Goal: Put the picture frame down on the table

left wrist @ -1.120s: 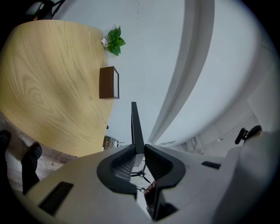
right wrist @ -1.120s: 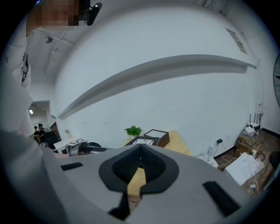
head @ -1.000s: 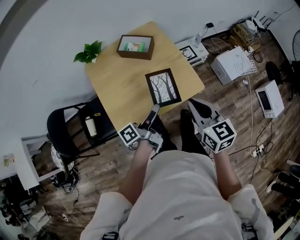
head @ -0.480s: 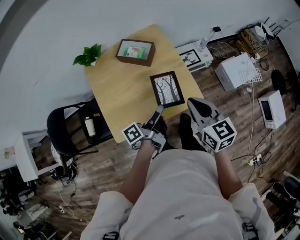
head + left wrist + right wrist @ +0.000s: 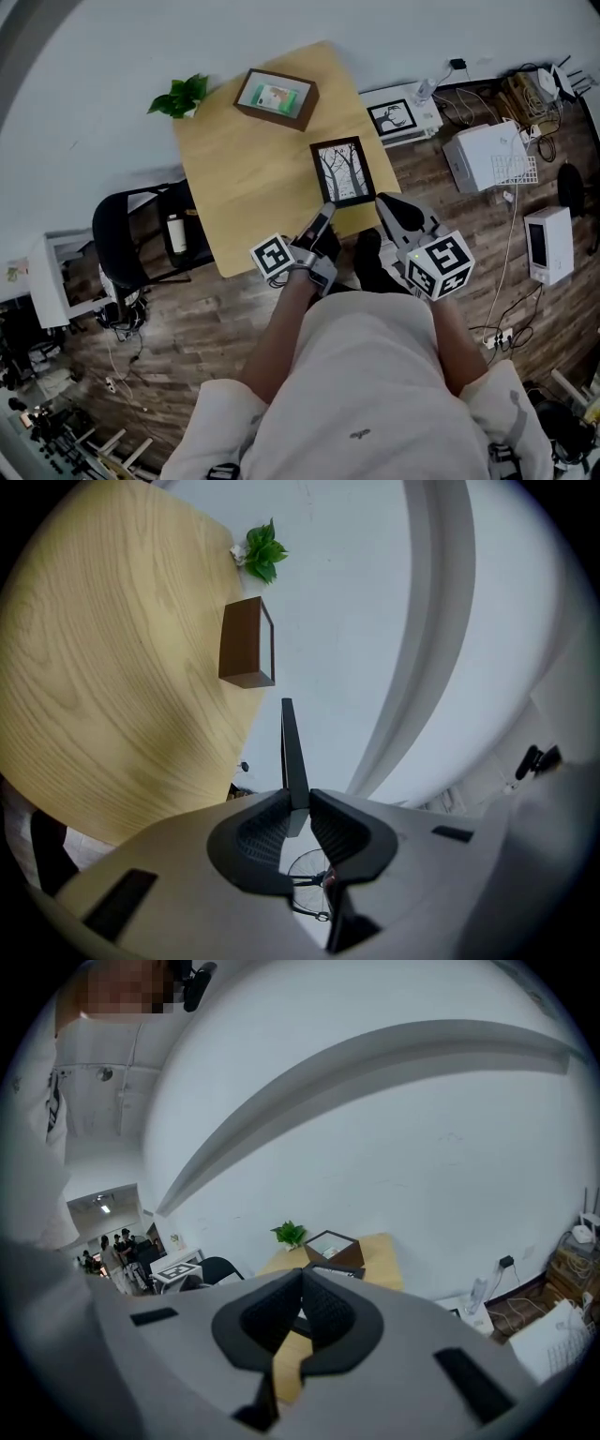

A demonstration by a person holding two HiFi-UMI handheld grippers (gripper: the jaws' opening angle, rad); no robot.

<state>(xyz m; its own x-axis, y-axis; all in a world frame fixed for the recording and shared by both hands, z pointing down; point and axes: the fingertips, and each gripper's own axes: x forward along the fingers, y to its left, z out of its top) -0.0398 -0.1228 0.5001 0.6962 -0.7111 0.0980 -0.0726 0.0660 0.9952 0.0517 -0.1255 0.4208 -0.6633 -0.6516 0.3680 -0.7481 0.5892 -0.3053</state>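
One frame, one step left | your left tool [image 5: 324,214] clenched on the picture frame [image 5: 342,172], apparently held level over the table's [image 5: 244,178] near edge | right tool [image 5: 390,210] pinched empty, off that edge | remaining: lower, let go.

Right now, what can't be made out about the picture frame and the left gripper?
- The picture frame is edge-on in the left gripper view, so its print is hidden there.
- Contact with the table: head view looks from above, cannot tell.
- In head view the left gripper covers the frame's near edge.
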